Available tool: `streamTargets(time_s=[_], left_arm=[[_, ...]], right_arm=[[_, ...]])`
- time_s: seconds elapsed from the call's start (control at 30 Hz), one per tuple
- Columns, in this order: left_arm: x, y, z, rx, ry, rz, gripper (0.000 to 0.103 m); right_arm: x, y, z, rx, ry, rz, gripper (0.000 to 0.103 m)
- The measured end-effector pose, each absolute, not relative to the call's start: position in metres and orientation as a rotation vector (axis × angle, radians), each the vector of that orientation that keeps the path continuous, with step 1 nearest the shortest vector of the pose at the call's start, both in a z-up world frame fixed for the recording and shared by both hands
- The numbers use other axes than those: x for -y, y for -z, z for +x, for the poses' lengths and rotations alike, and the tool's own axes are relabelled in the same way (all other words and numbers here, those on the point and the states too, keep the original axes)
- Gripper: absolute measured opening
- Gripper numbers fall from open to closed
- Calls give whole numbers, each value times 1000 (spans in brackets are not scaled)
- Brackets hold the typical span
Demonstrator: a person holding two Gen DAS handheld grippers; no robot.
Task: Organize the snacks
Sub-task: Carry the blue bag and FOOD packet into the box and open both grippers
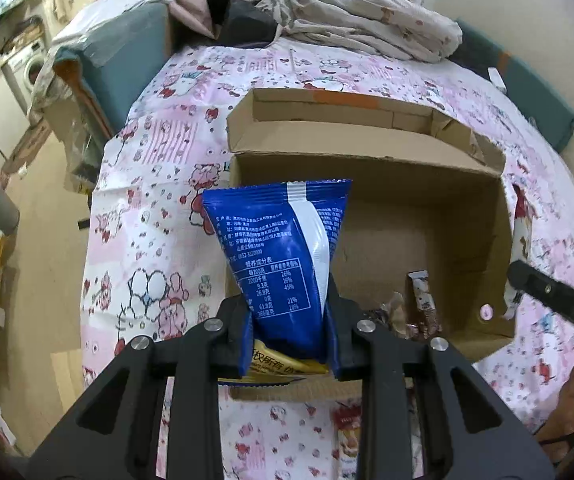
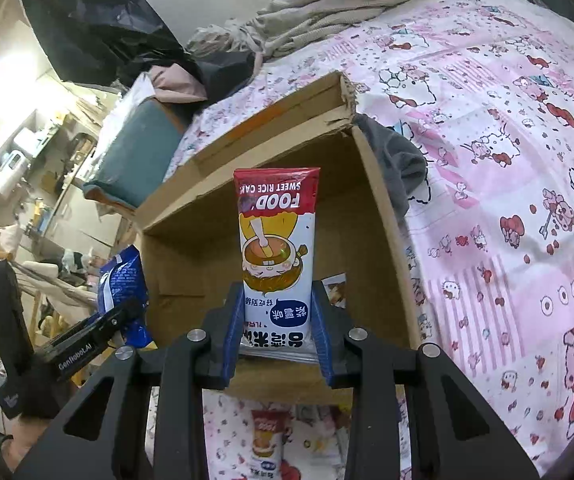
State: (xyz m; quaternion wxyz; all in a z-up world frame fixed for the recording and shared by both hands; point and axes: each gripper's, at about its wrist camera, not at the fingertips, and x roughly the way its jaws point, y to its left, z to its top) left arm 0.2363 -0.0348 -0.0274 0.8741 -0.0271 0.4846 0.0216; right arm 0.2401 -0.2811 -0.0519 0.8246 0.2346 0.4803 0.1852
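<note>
My left gripper (image 1: 289, 332) is shut on a blue snack packet (image 1: 283, 248) and holds it upright over the near left edge of an open cardboard box (image 1: 407, 216). Small brown snack packets (image 1: 419, 308) lie inside the box. My right gripper (image 2: 277, 332) is shut on a red and white sweet rice cake packet (image 2: 277, 248), held upright over the near edge of the same box (image 2: 207, 200). The left gripper with the blue packet (image 2: 121, 284) shows at the left of the right wrist view. The right gripper's finger (image 1: 555, 292) shows at the right of the left wrist view.
The box sits on a bed with a pink cartoon sheet (image 2: 507, 160). Another rice cake packet (image 2: 265, 440) lies on the sheet below the box. Crumpled bedding (image 1: 359, 16) and a teal cushion (image 1: 127, 52) lie at the far end. The floor (image 1: 47, 280) drops off left.
</note>
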Motion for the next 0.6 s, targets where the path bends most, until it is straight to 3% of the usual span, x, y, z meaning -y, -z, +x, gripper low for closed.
streamTargets(time_s=[0.6], left_arm=[[47, 55, 252, -1000, -3, -39, 25]], right_arm=[[274, 82, 255, -1110, -405, 515, 34]])
